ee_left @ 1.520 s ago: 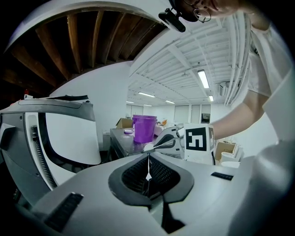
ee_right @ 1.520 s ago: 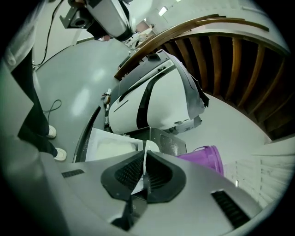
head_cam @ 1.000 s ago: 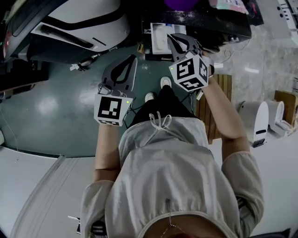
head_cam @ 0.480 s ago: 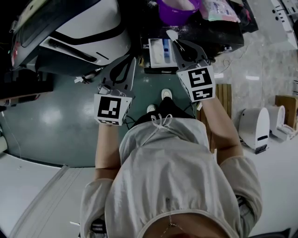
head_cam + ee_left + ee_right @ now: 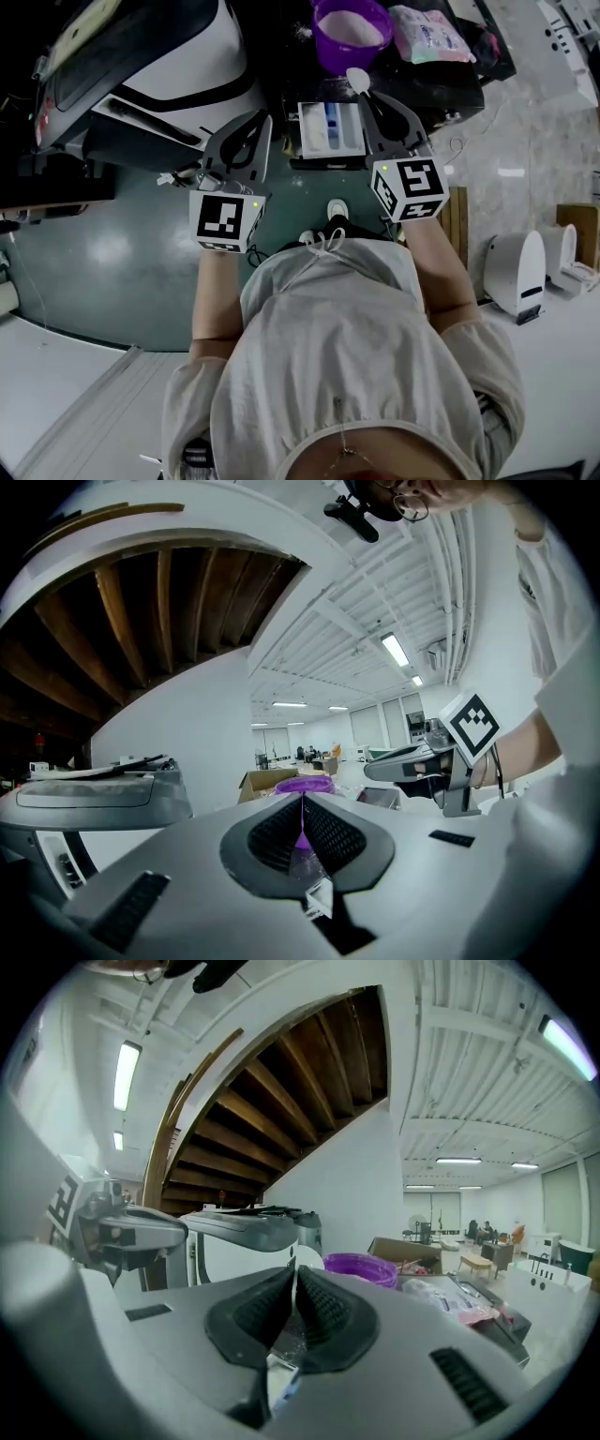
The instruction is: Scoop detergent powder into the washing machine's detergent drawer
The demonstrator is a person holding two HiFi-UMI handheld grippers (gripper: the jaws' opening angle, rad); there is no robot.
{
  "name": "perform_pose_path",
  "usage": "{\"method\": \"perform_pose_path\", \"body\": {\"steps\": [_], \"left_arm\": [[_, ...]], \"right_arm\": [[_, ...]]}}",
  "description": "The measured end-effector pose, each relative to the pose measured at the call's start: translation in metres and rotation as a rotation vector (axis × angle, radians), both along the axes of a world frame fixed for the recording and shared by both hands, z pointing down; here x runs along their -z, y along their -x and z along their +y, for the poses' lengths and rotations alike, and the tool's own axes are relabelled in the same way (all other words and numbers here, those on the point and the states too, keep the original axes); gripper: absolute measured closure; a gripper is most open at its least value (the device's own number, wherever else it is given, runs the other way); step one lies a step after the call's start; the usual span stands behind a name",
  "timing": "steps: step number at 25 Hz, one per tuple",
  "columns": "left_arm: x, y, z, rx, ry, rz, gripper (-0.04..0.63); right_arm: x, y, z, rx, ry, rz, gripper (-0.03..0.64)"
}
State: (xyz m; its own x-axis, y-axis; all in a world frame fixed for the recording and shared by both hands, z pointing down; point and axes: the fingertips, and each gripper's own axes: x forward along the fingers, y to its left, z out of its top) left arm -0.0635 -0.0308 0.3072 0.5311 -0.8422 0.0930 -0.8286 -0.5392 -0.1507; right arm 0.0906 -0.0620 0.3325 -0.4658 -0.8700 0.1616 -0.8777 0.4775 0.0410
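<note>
Detergent drawer (image 5: 330, 129) lies open at the table's (image 5: 459, 70) near edge, below the purple tub (image 5: 349, 61) of powder (image 5: 354, 28). Between them our right tongs (image 5: 367, 96) hold the white scoop (image 5: 357, 80). The left gripper view shows our left tongs (image 5: 302, 801) closed and empty. In the right gripper view the jaws pinch the scoop's handle. We judge tipping not yet done.

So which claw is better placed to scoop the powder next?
Right: the right claw grips the small white spoon, close beside the purple plastic bowl of powder; the left claw is shut, empty and farther away.
</note>
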Motion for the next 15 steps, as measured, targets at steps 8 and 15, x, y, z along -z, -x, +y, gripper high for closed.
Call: {"method": "perform_pose_path", "body": {"steps": [8,15], "left_arm": [[0.017,-0.006,-0.015,0.029,-0.011,0.026,0.572],[0.017,-0.008,-0.022,0.057,0.001,0.038,0.572]], "right_arm": [[0.018,-0.011,-0.005,0.004,-0.086,0.003,0.606],[0.022,-0.010,-0.006,0.044,-0.116,0.020,0.607]]}}
